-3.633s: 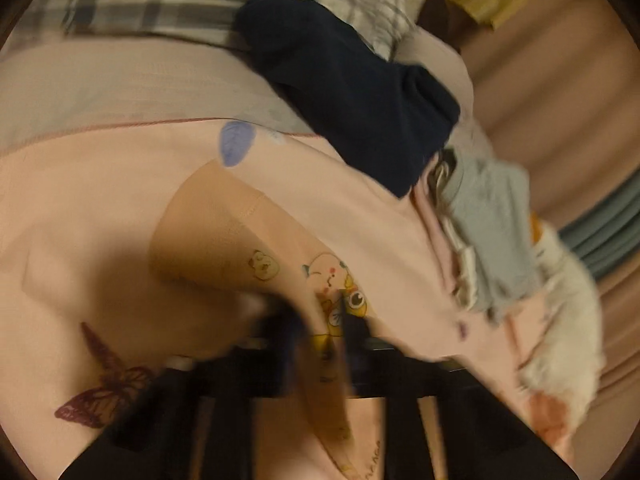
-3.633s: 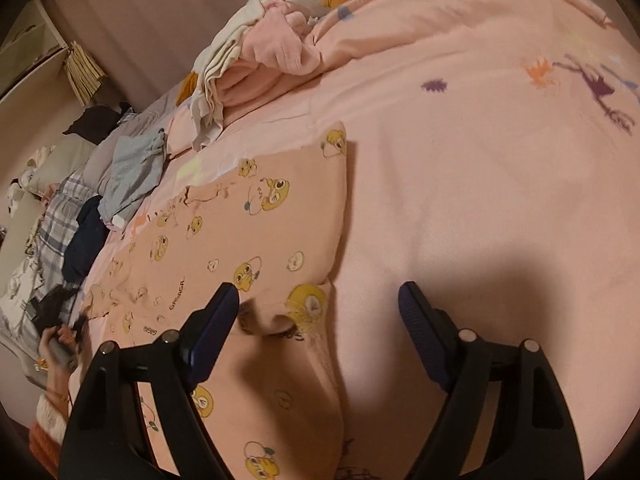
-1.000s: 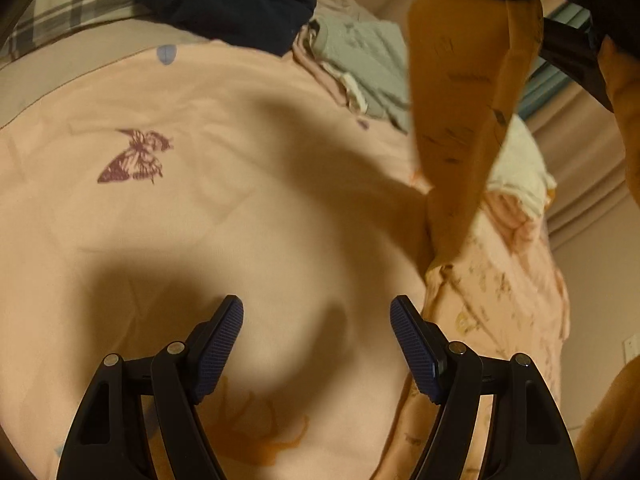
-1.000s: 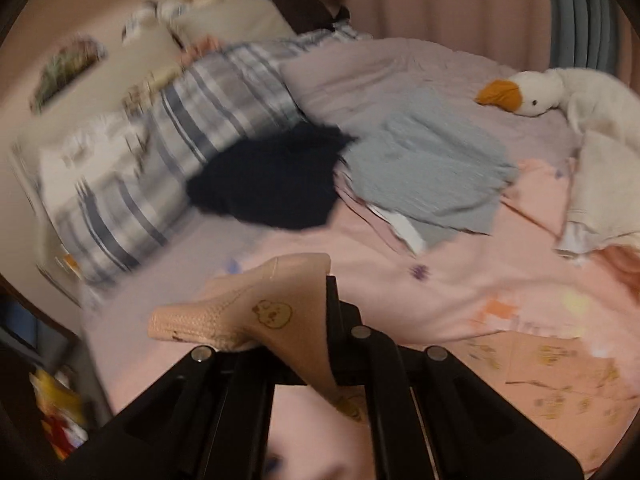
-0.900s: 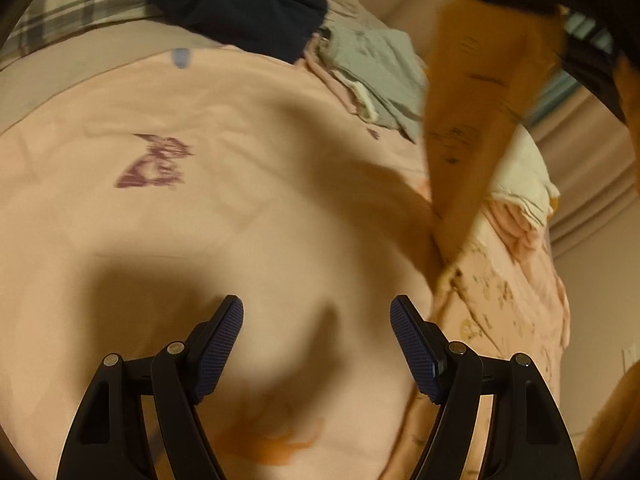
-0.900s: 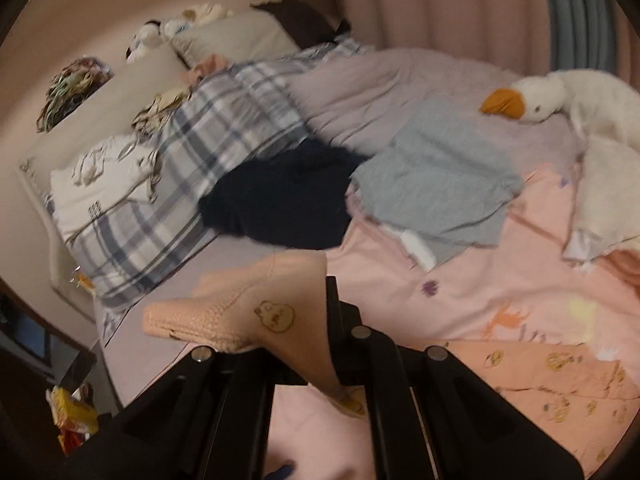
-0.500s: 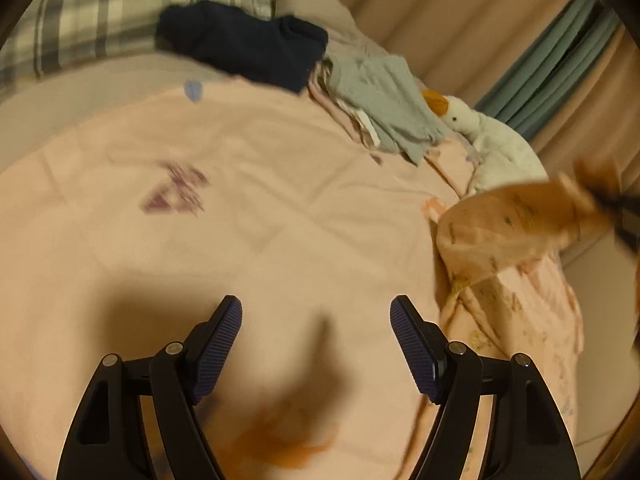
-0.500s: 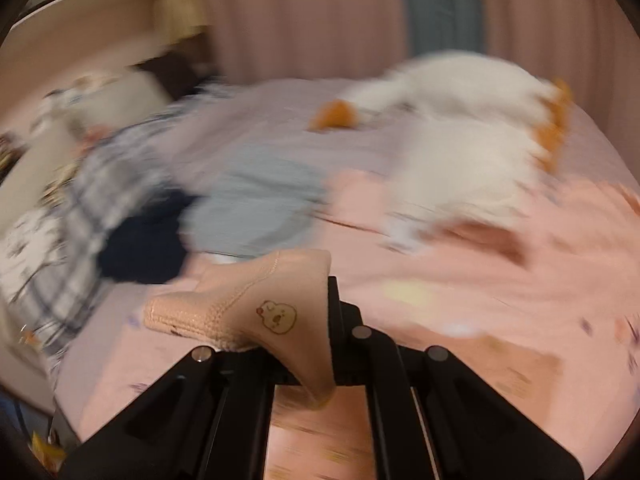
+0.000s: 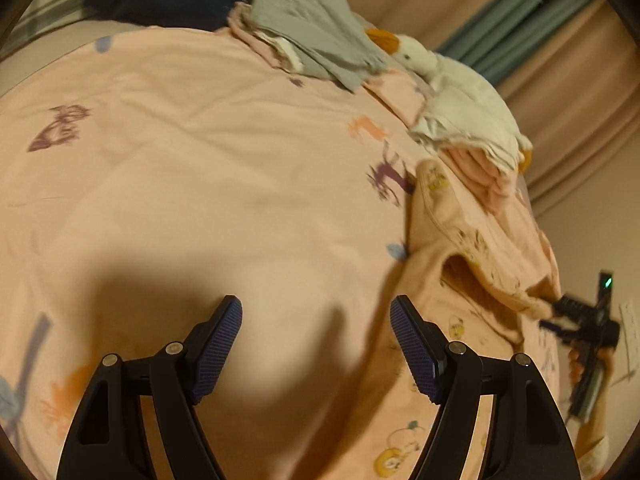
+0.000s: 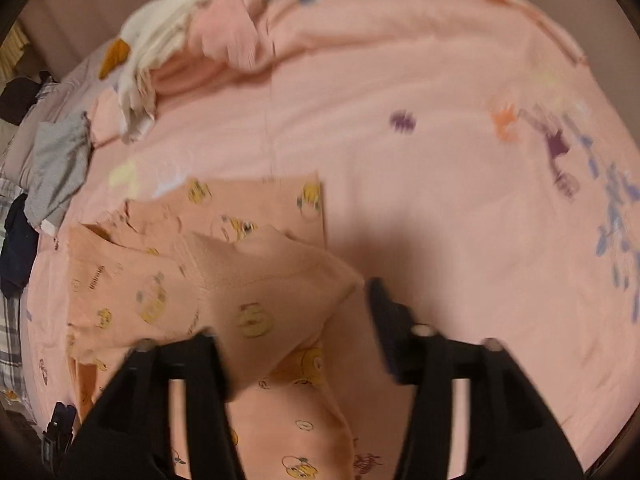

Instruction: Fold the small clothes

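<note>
Opening, our right claw [image 10: 296, 328] released the peach cartoon-print cotton garment [image 10: 224, 276] onto the pink bedspread [image 10: 420, 184], our left claw [image 9: 316, 344] gaping empty.

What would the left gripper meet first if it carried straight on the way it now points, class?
Most likely the bare pink bedspread. The left gripper is open with nothing between its fingers, aimed down at plain cover. The peach printed garment lies off to its right, outside that line, though depth is hard to judge.
</note>
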The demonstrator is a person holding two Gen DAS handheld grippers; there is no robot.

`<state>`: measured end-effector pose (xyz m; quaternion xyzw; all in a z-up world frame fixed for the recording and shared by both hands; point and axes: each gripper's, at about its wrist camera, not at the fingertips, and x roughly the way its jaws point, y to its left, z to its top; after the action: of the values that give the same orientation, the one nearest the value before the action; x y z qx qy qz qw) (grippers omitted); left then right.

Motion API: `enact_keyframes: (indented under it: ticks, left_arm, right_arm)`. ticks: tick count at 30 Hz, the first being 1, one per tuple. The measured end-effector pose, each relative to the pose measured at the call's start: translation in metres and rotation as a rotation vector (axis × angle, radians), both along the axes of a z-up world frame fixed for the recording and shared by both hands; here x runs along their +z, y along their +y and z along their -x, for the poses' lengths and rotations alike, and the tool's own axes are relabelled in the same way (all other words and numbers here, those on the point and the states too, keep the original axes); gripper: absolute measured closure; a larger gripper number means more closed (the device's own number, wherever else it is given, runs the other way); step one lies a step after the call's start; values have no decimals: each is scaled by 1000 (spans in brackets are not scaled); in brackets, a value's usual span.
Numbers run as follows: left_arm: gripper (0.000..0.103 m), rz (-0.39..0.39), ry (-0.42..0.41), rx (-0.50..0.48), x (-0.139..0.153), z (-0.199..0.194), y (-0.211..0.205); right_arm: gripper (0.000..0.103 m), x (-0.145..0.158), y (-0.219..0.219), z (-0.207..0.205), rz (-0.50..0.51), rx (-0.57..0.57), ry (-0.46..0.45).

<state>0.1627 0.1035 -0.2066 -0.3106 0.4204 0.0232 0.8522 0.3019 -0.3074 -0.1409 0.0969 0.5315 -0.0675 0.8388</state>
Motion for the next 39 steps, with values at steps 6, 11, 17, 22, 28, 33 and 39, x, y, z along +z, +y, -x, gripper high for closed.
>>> enact_keyframes:
  ticks: [6, 11, 17, 22, 28, 33, 39]
  left_arm:
    - [28, -84, 9, -65, 0, -14, -29]
    - [28, -114, 20, -53, -4, -17, -33]
    - [28, -122, 29, -60, -5, -17, -33]
    - [28, -158, 33, -65, -5, -18, -39]
    - [28, -227, 32, -87, -5, -16, -49]
    - [28, -173, 30, -71, -5, -17, -42]
    - [28, -150, 27, -66, -6, -18, -39]
  right_arm:
    - [22, 17, 10, 1, 145, 53, -16]
    - [30, -6, -11, -5, 118, 3, 42]
    - [40, -14, -43, 20, 46, -54, 117]
    - [38, -6, -65, 49, -41, -83, 110]
    - [38, -20, -59, 49, -190, -89, 127]
    - [39, -63, -71, 43, -213, -197, 174]
    - [90, -53, -56, 42, -109, -161, 78]
